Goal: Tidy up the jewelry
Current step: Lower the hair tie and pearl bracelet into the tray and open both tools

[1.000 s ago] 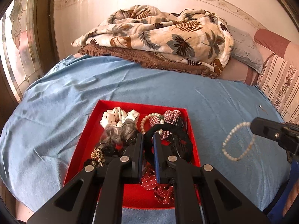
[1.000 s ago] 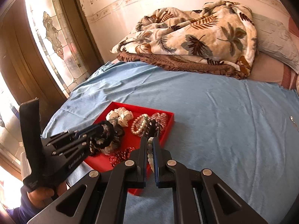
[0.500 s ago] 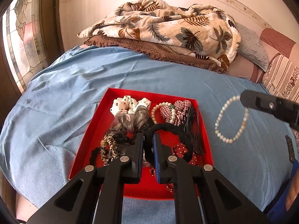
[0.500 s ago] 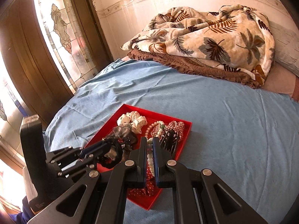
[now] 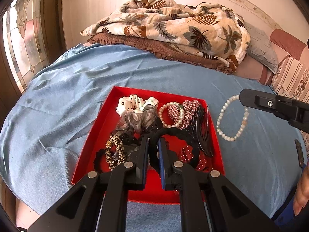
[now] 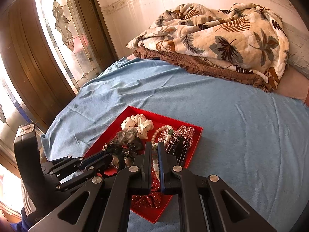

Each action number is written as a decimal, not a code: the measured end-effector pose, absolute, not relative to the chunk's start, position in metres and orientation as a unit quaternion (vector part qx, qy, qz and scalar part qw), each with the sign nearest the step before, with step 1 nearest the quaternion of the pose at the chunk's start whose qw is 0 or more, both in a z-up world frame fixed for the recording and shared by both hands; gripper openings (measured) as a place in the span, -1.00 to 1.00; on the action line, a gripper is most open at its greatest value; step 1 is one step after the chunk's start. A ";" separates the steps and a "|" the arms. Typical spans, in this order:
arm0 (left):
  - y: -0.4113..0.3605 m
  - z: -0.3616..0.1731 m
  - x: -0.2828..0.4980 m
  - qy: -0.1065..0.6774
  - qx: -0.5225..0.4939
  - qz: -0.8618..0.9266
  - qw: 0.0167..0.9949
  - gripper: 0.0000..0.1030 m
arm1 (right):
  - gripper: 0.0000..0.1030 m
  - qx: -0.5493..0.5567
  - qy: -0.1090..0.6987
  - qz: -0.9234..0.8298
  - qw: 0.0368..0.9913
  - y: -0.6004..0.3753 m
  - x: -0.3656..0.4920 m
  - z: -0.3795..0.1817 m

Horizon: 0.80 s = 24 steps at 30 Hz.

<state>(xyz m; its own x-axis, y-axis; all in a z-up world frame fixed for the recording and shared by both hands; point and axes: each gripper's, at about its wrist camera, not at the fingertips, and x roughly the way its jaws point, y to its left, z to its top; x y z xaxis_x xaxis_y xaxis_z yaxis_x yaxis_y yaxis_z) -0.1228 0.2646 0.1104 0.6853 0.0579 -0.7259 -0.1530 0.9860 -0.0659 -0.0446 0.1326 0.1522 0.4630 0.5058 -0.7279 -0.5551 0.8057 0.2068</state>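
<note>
A red tray (image 5: pixel 108 114) (image 6: pixel 195 143) lies on the blue bedsheet with scrunchies, a pearl bracelet (image 5: pixel 164 116), a black hair claw (image 5: pixel 202 127) and other hair ties in it. My left gripper (image 5: pixel 153 141) is shut on a black hair tie (image 5: pixel 185 133), low over the tray's near half. My right gripper (image 6: pixel 154 147) is shut on a white pearl bracelet (image 5: pixel 231 119) (image 6: pixel 155 166), which hangs beside the tray's right edge in the left wrist view. The left gripper also shows in the right wrist view (image 6: pixel 104 156).
A folded leaf-print quilt (image 5: pixel 173 25) on a brown blanket lies at the bed's far side, with pillows (image 5: pixel 289 73) at the right. A stained-glass window (image 6: pixel 63 32) stands at the left. Blue sheet (image 6: pixel 241 125) spreads around the tray.
Both grippers have moved forward and closer to the tray. The hanging pearl bracelet has come nearer the tray's right edge. Both grips are unchanged.
</note>
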 end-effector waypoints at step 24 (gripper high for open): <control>0.310 0.100 -0.132 0.425 -0.155 0.031 0.891 -0.81 | -0.86 -0.023 0.450 0.335 0.827 0.174 -0.026 0.127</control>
<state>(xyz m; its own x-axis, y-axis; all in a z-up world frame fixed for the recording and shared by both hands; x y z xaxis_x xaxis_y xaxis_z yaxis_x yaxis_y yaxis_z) -0.1323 0.3100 0.1003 0.6367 -0.0759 -0.7674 -0.1868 0.9503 -0.2490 -0.0257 0.1744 0.1275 0.3698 0.5342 -0.7602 -0.5748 0.7744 0.2645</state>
